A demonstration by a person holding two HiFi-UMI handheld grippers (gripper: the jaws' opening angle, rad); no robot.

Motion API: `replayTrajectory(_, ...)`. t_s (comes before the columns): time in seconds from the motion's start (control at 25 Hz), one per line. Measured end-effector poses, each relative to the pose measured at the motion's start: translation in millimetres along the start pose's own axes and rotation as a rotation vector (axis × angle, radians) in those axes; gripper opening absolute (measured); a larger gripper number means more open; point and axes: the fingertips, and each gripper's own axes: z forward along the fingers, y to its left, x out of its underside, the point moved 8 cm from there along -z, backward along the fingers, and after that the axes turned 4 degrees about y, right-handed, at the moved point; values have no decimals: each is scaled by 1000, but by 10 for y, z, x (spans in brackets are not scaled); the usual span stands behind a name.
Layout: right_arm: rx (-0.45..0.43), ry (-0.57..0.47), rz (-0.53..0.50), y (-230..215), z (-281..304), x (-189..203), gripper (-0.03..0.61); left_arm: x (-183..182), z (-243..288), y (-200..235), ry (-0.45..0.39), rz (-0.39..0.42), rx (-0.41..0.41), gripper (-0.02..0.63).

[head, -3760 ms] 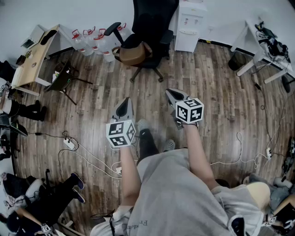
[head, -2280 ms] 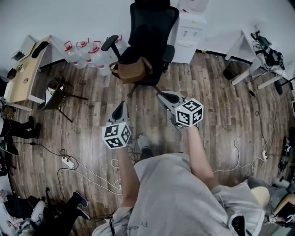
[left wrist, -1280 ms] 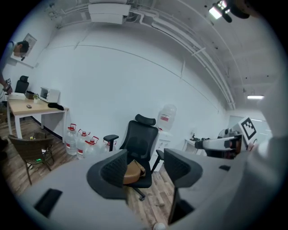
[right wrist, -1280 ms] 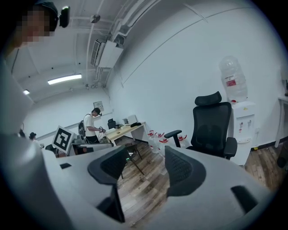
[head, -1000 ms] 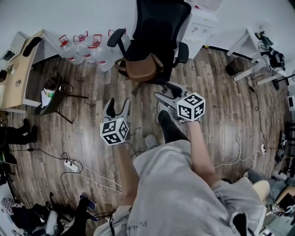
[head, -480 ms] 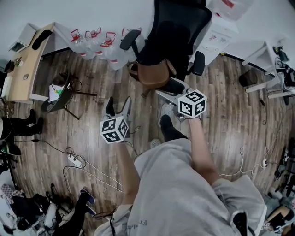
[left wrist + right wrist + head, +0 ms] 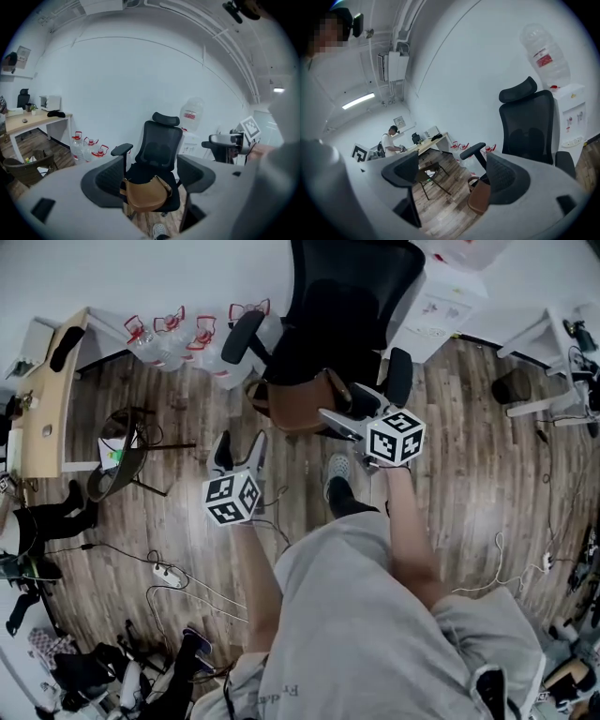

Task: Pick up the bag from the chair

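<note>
One bag [image 7: 296, 402] crosswise on chair [image 7: 330, 329]

Wood-plank floor [image 7: 478, 465] carries the office chair [image 7: 337, 306], water jugs [image 7: 202, 352] (red-handled) and power strip [image 7: 170, 570].

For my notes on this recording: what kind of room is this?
Probably an office or workroom: a black office chair holding a brown bag, a wooden desk, a water dispenser and spare water jugs.

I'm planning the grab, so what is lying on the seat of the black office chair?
A brown bag rests on the front of the chair seat. It covers the part beneath it; the seat behind it looks bare.
</note>
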Motion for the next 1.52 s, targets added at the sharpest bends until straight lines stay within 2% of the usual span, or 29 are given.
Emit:
replayTrajectory(0.28,51,0,70,-811,110,-189,423,-307,793,-181,24,10,6,328)
replayTrajectory(0.44,62,4,119,-1207,178,-175,416,-320,1167,-257,63,5,2,328)
replayTrajectory(0.64,63,12,166,-1529,319,-136,397,-297,1430,-274,78,-49,-5,327)
replayTrajectory(0.8,59,0,183,-1576,439,-21,385,-174,1409,-210,94,-54,-46,308)
replayTrajectory(1.0,50,49,209,-1590,707,143,382,-14,1277,40,112,-92,-121,291)
replayTrajectory(1.16,34,91,179,-1522,917,154,394,61,1264,252,135,-108,-146,291)
replayTrajectory(1.32,38,135,165,-1524,1035,180,390,127,1426,347,148,-147,-145,291)
replayTrajectory(1.52,61,244,157,-1685,1252,516,383,388,1749,401,216,-172,-99,291)
